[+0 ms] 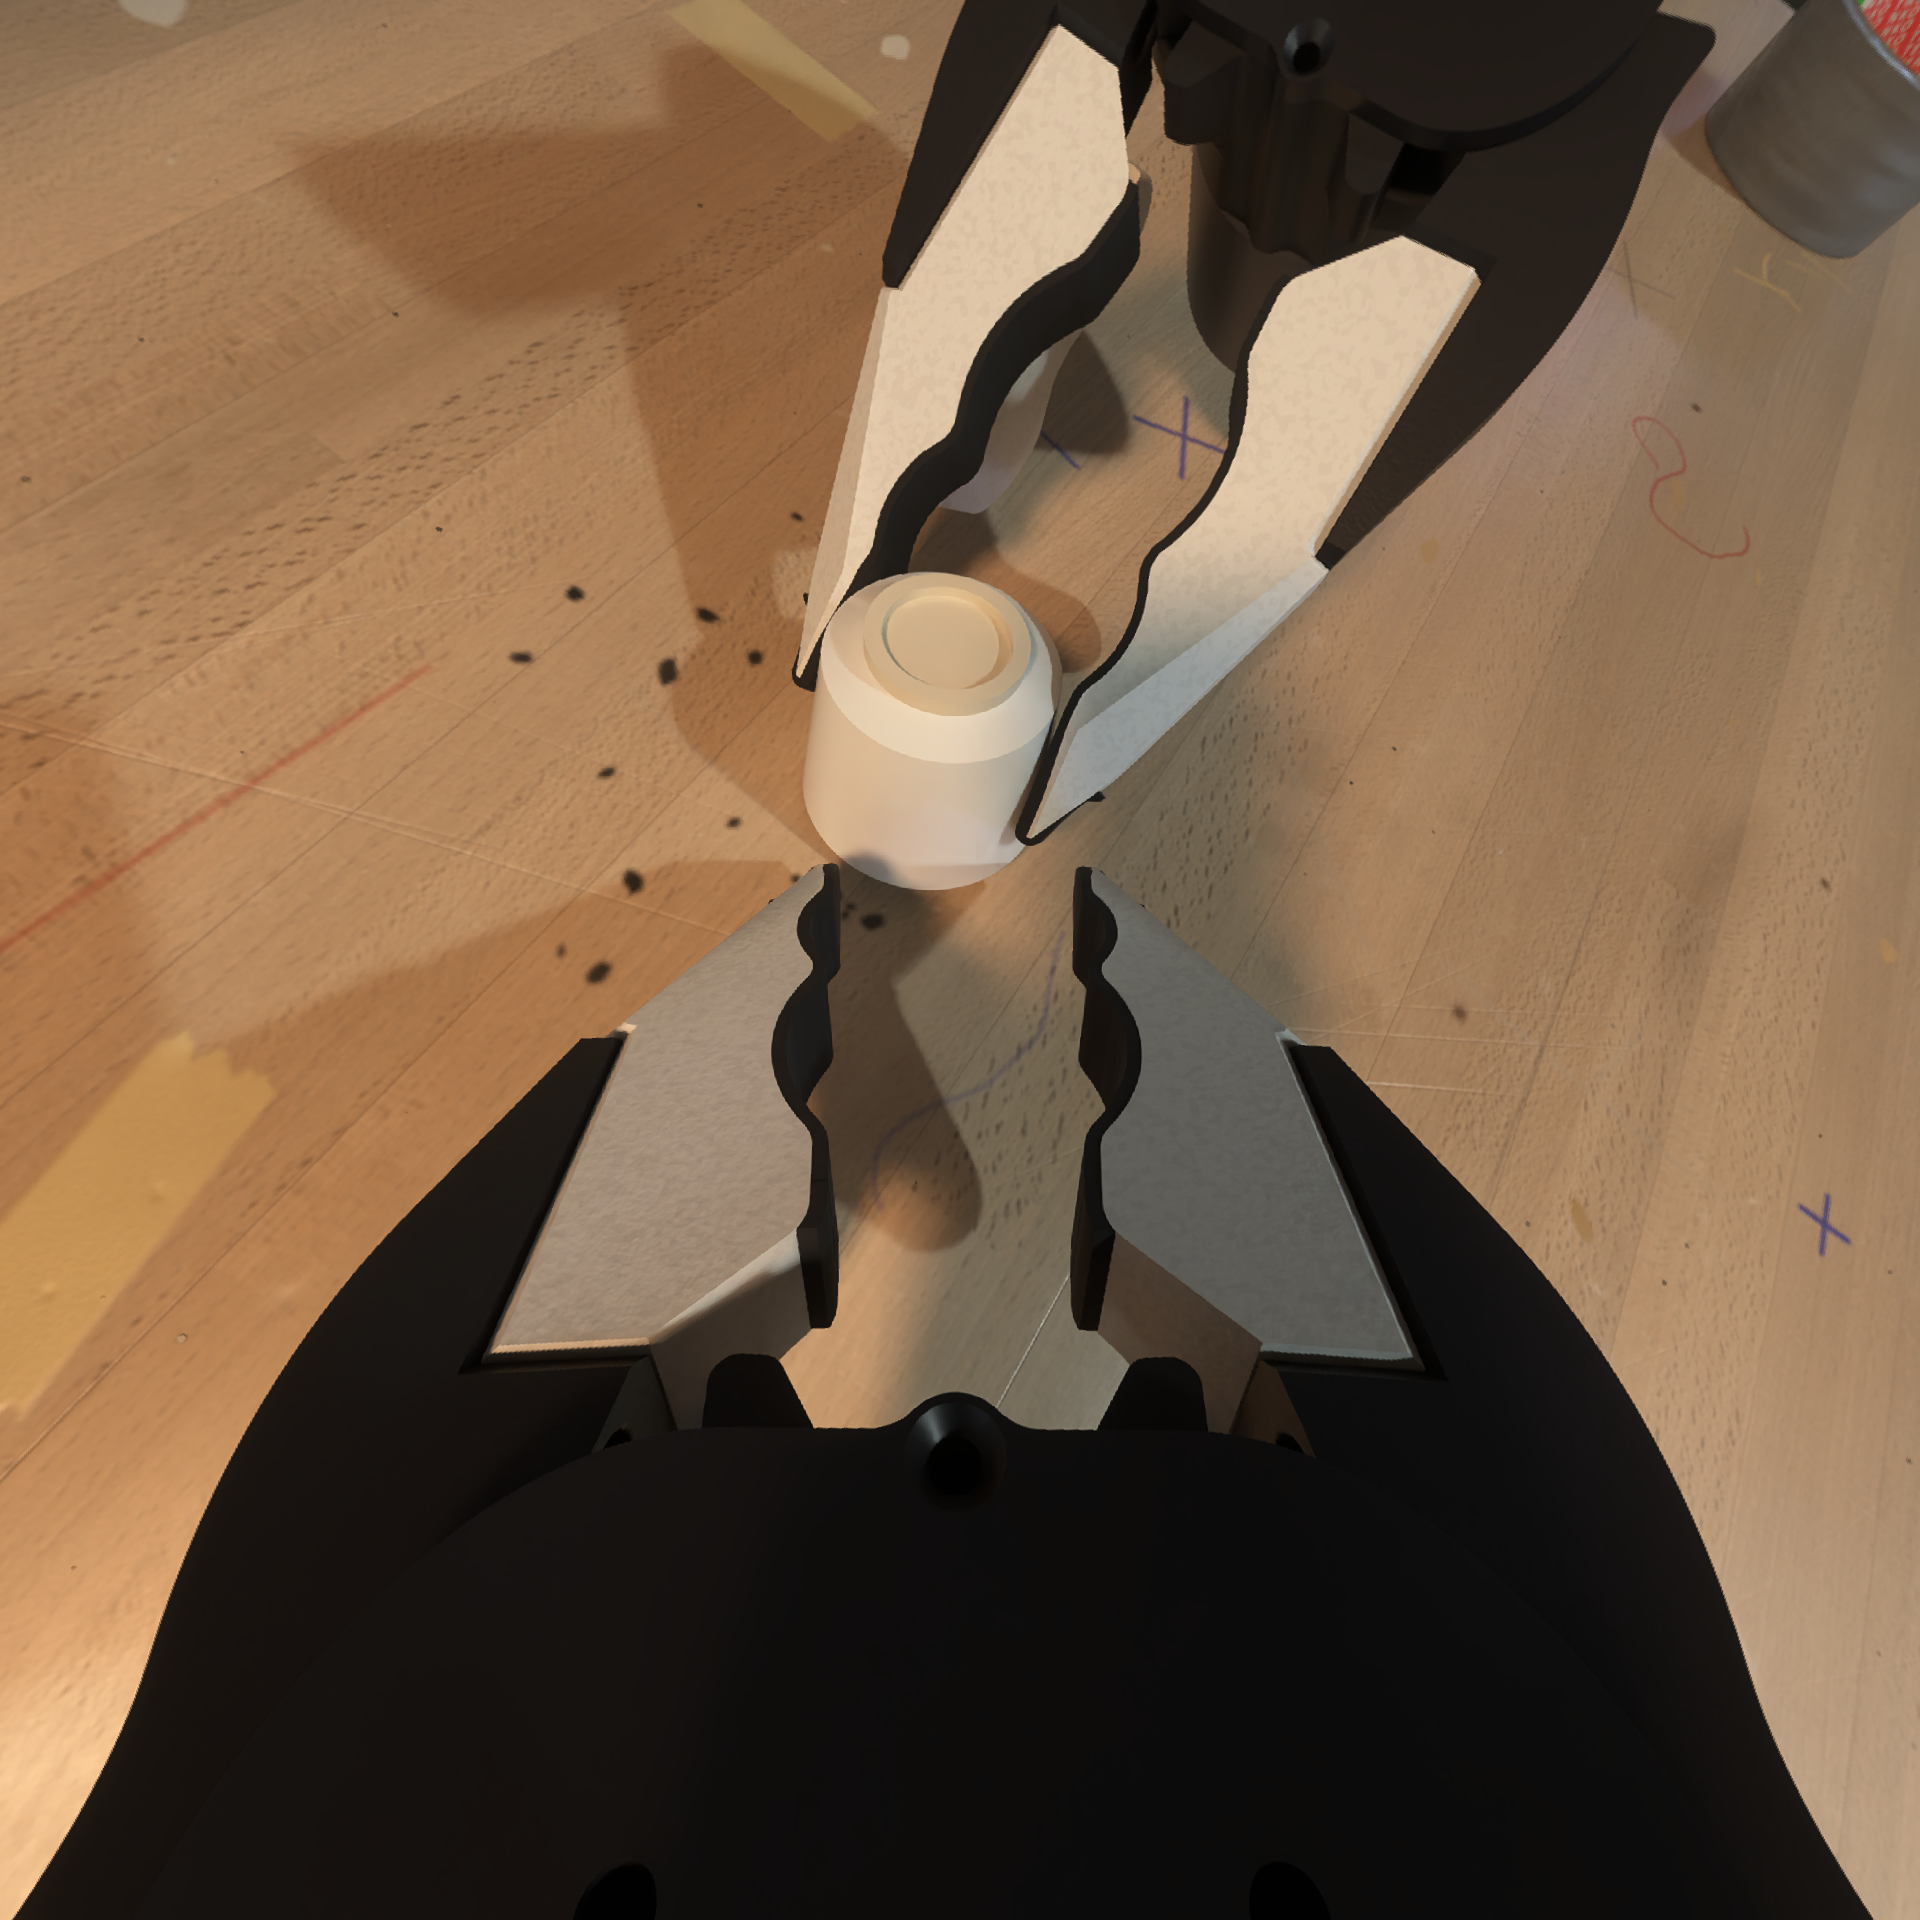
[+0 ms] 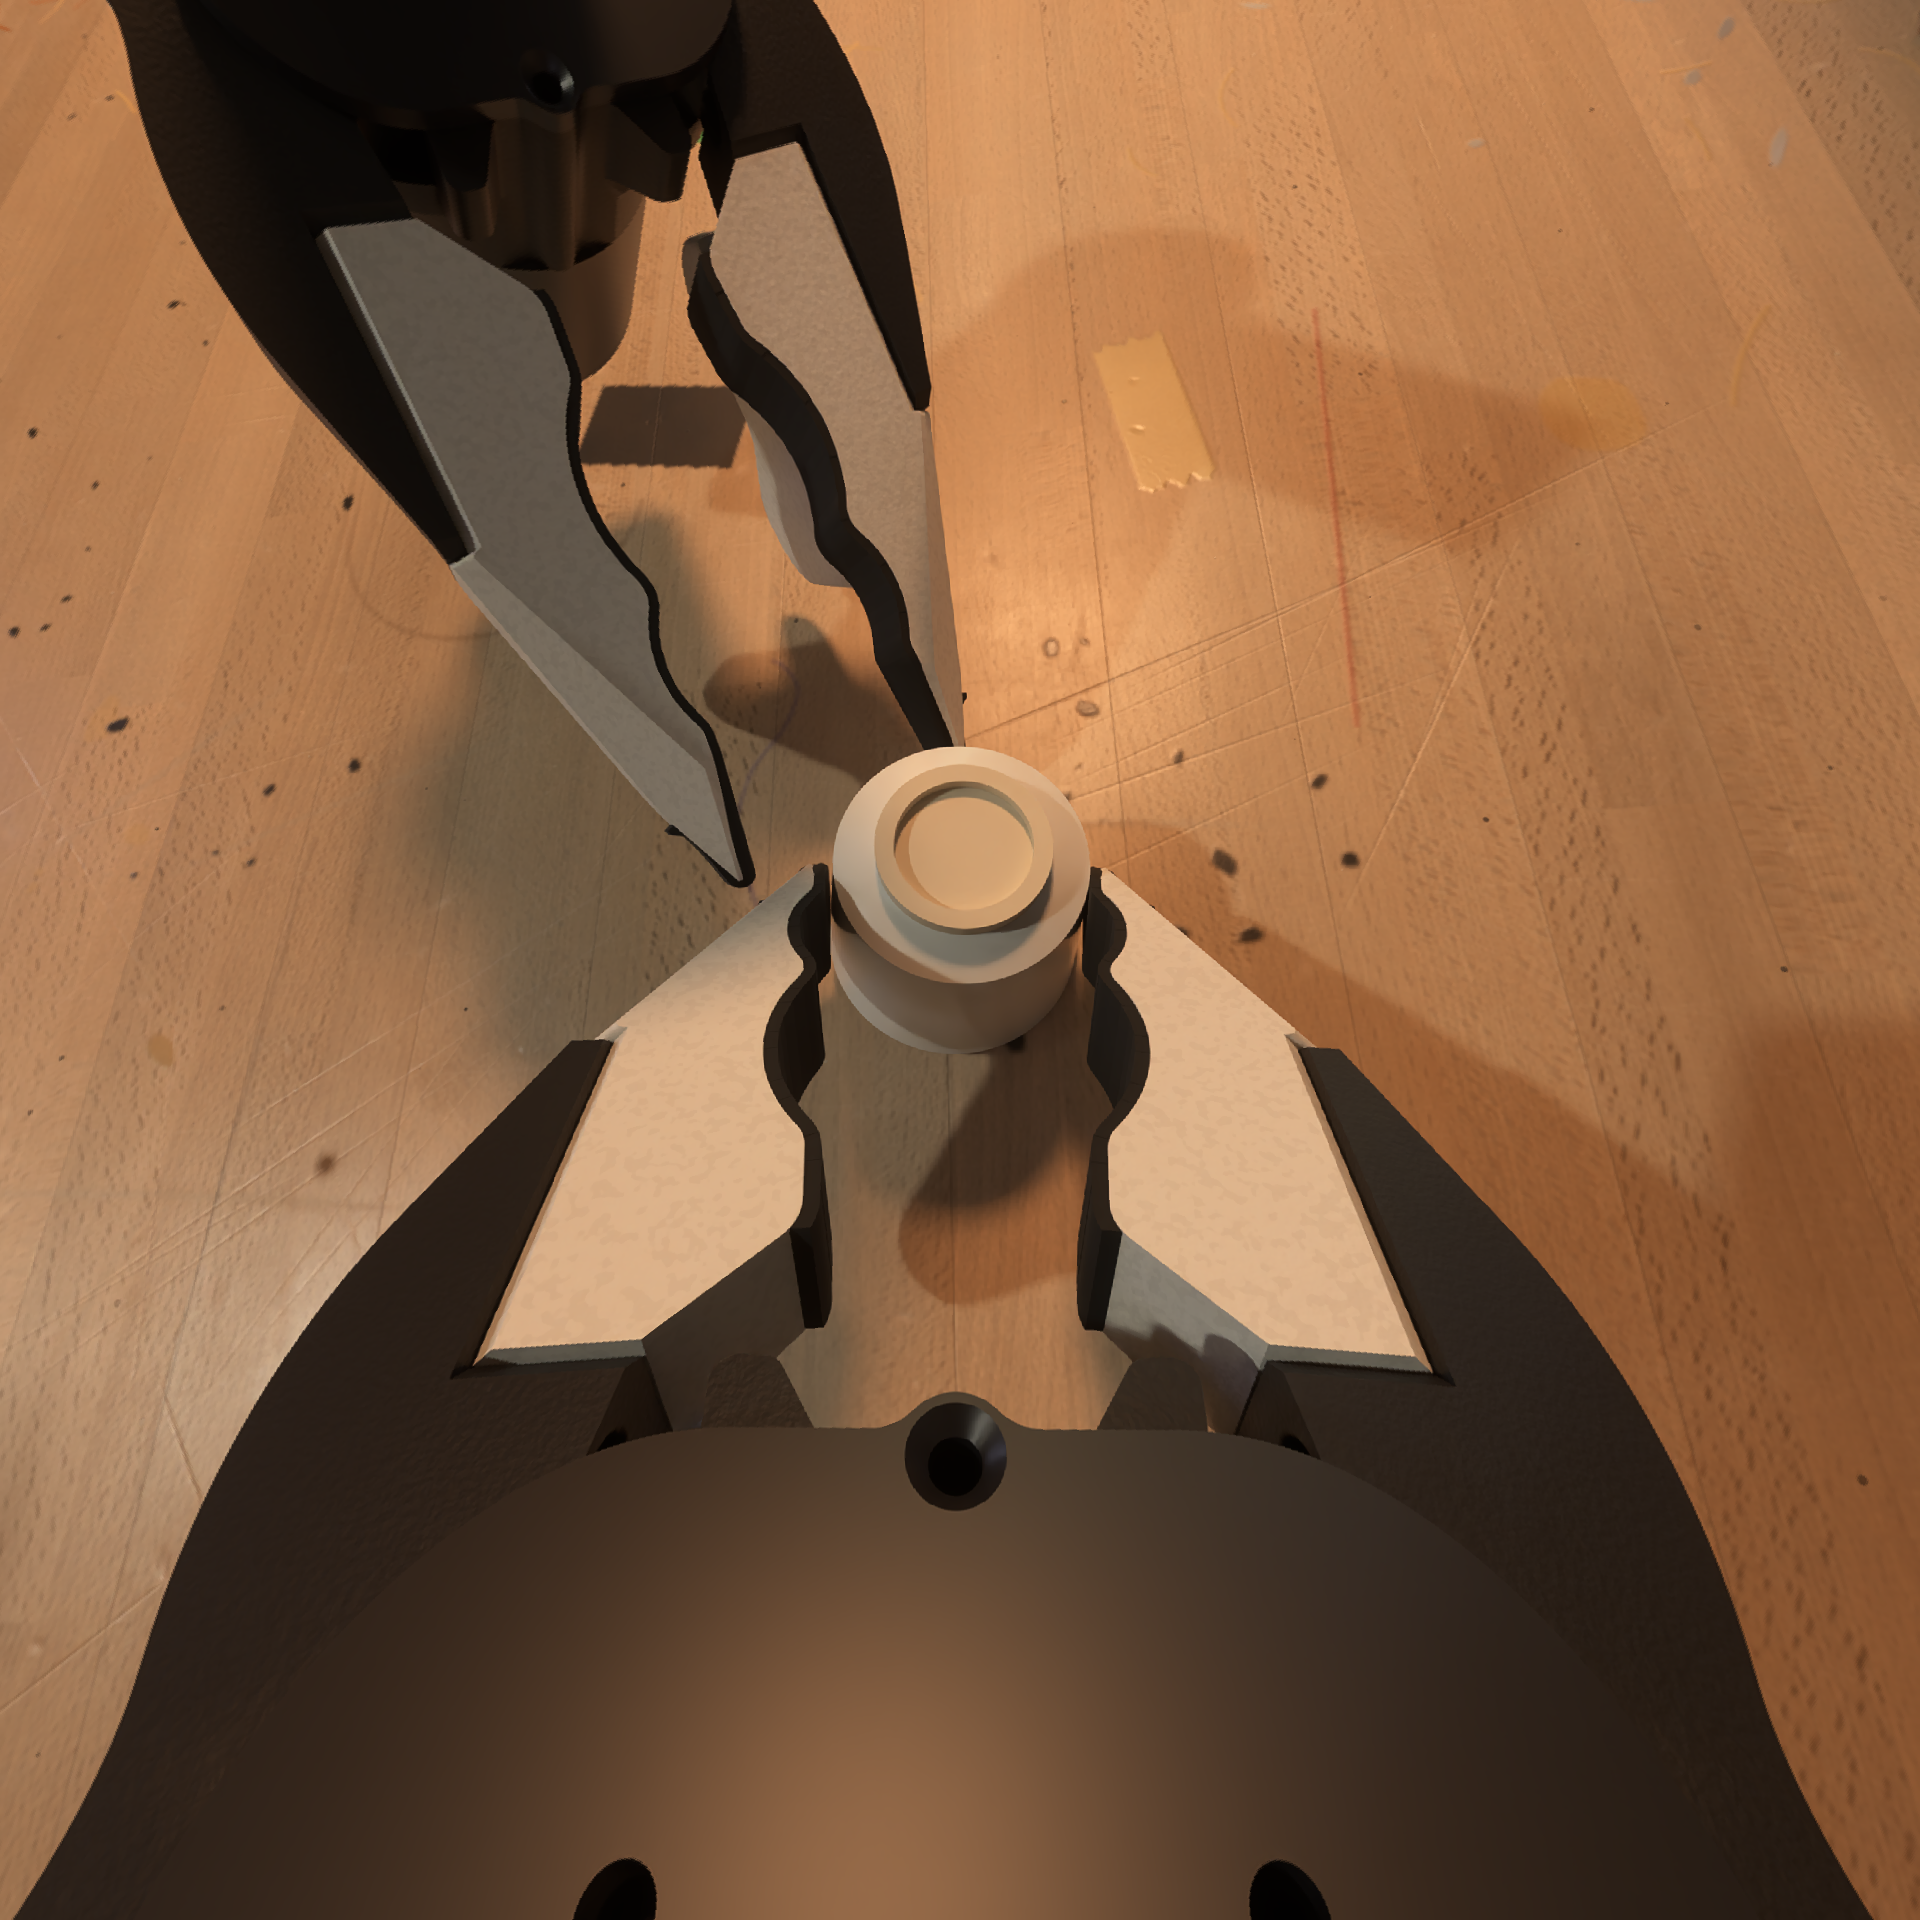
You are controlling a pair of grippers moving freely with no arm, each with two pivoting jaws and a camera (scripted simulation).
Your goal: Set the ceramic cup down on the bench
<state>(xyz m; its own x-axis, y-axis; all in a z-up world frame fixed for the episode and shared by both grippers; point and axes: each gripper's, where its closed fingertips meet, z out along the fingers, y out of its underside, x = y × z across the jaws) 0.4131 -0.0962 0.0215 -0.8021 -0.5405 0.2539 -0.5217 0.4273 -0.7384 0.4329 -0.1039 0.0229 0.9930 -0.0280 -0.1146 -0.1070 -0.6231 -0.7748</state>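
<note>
A small white ceramic cup (image 2: pixel 961 904) sits between the fingertips of my right gripper (image 2: pixel 954 883), which is shut on its sides. The cup's foot ring faces the camera. It hangs above the wooden bench (image 2: pixel 1507 1091), and its shadow falls on the wood below. In the left wrist view the cup (image 1: pixel 925 727) sits between the right gripper's fingers (image 1: pixel 1174 675) coming in from the top. My left gripper (image 1: pixel 956 883) is open and empty, its tips just short of the cup. It also shows in the right wrist view (image 2: pixel 844 800), with one tip close to the cup's far edge.
A grey can (image 1: pixel 1829 135) stands at the top right of the bench (image 1: pixel 1558 935). Yellow tape strips (image 1: pixel 125 1195) (image 2: pixel 1153 416) lie flat on the wood. Black specks, pen crosses and a red line mark the surface.
</note>
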